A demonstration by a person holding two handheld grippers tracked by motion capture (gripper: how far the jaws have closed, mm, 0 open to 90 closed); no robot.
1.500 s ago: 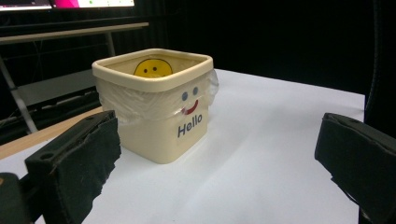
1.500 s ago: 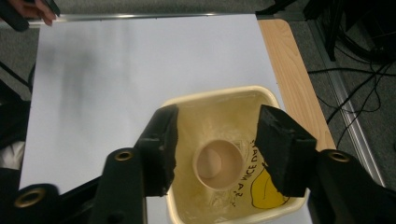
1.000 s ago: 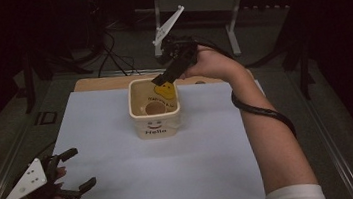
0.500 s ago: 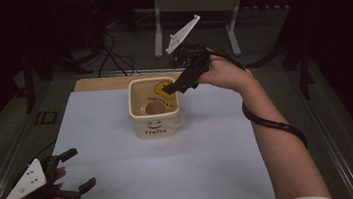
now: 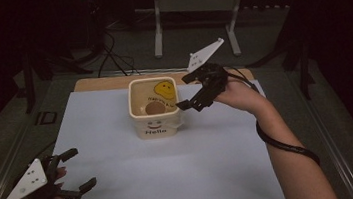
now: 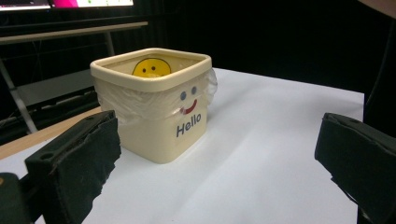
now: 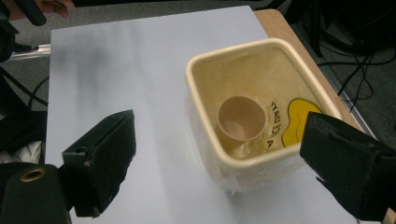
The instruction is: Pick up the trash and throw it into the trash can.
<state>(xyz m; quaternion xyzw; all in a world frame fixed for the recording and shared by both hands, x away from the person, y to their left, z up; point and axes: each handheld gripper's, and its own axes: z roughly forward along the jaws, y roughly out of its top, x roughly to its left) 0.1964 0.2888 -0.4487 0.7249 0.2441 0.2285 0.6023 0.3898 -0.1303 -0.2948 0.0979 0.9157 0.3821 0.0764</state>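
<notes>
The right gripper (image 5: pixel 187 93) hovers beside the cream bin (image 5: pixel 157 130), jaws spread wide and empty; the left gripper (image 5: pixel 77 168) also gapes, holding nothing

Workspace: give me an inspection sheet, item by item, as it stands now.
Surface: white sheet over a wooden board, flat.
Job's things: cream bin marked Hello, lined with clear plastic, upright; paper cup and a yellow smiley piece lie inside.
Clutter: nothing seen on the sheet.
Grippers: left gripper open, low at the near left corner; right gripper open, empty, held beside the bin's right rim.
Cables: black cable loops around the right forearm; more cables on the floor beyond.
Surroundings: dark room, metal stand legs behind the table.
</notes>
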